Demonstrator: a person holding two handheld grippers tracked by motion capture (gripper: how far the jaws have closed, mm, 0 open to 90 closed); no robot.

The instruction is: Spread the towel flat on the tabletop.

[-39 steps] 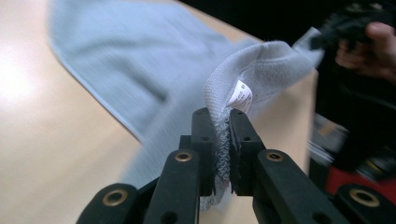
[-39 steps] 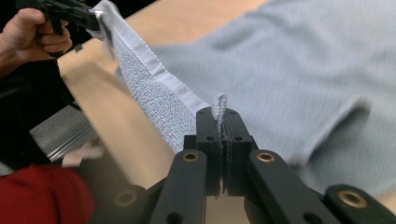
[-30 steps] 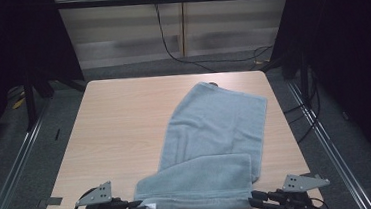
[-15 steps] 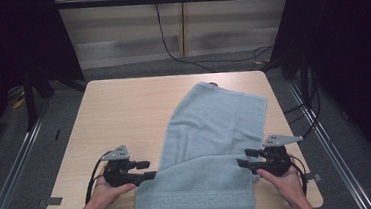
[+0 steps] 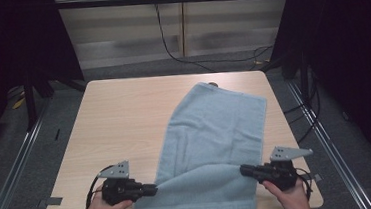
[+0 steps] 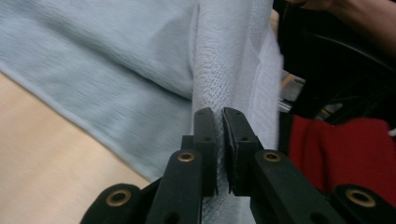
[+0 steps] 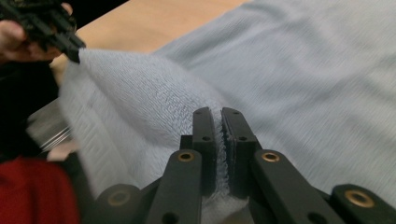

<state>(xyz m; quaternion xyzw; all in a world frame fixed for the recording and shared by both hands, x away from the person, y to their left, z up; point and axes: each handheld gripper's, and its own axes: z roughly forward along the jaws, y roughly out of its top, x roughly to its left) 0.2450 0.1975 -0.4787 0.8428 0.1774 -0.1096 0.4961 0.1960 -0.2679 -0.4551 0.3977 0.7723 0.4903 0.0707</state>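
- Two tongs, left tongs (image 5: 154, 189) and right tongs (image 5: 243, 169), have just closed and each pinch the towel (image 5: 216, 132) at a side edge.
- Towel spans between them, spreading ahead on the surface (image 5: 119, 119).
- I'd lift both evenly, keeping the fold taut.

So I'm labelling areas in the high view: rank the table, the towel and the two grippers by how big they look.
1. table, largest.
2. towel.
3. left gripper and right gripper: they look alike in size, so no ranking; each is clamped on a towel edge.
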